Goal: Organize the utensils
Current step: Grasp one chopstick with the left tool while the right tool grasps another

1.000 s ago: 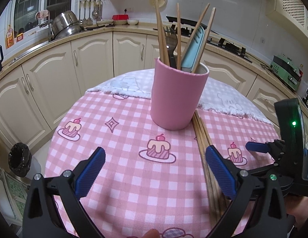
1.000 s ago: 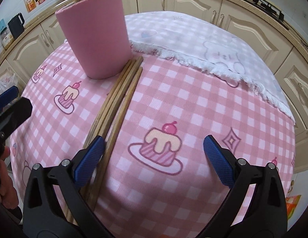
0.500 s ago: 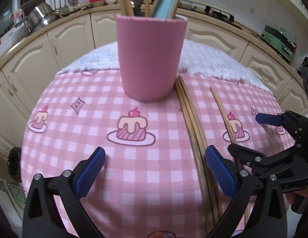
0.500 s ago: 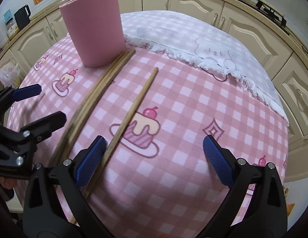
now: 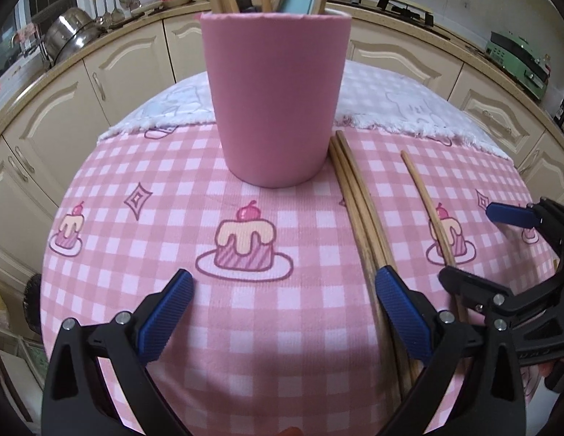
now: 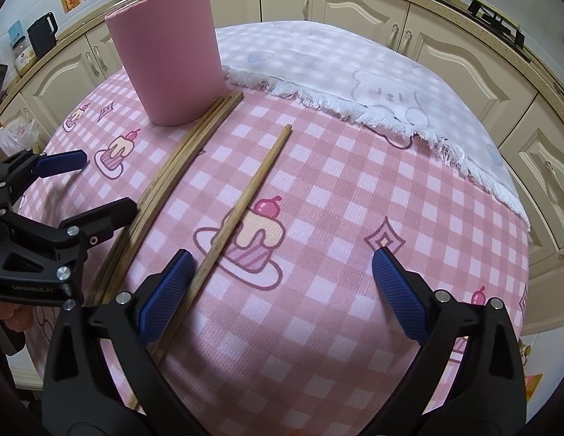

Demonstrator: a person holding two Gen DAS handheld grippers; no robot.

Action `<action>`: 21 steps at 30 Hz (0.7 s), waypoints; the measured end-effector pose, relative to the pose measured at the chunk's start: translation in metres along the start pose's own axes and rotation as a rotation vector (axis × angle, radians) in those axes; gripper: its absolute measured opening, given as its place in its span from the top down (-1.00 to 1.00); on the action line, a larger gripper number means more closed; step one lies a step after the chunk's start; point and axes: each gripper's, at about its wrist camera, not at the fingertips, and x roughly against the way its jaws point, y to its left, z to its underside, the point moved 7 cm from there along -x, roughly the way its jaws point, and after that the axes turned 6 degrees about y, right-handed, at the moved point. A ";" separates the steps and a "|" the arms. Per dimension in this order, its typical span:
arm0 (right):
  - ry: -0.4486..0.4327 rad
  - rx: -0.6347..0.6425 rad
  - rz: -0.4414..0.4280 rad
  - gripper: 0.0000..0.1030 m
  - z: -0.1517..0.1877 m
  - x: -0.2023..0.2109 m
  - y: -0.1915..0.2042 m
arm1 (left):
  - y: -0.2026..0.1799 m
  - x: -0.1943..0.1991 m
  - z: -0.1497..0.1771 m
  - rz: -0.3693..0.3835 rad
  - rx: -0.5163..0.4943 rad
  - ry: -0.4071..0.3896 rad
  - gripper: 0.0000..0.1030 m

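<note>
Pink cup (image 5: 278, 101) stands upright on the checked cloth (image 5: 172, 200), holding chopsticks and other utensils. A chopstick bundle (image 5: 358, 203) lies touching the cup's right base; a single chopstick (image 6: 245, 203) lies apart, further right. Left gripper (image 5: 282, 312) and right gripper (image 6: 280, 290): jaws spread wide, holding nothing.

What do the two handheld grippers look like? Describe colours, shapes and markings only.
Both look alike: the left gripper and right gripper have glossy black plastic clamp-style arms forking into two fingers, each tipped with a blue cross-hatched pad. Silver rivets stud the joints. Faint embossed lettering marks one arm, unreadable. No cables or sleeves visible.
</note>
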 end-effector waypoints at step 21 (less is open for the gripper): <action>0.007 -0.062 0.038 0.04 -0.028 -0.004 0.002 | -0.029 -0.013 -0.032 0.015 -0.149 0.052 -0.01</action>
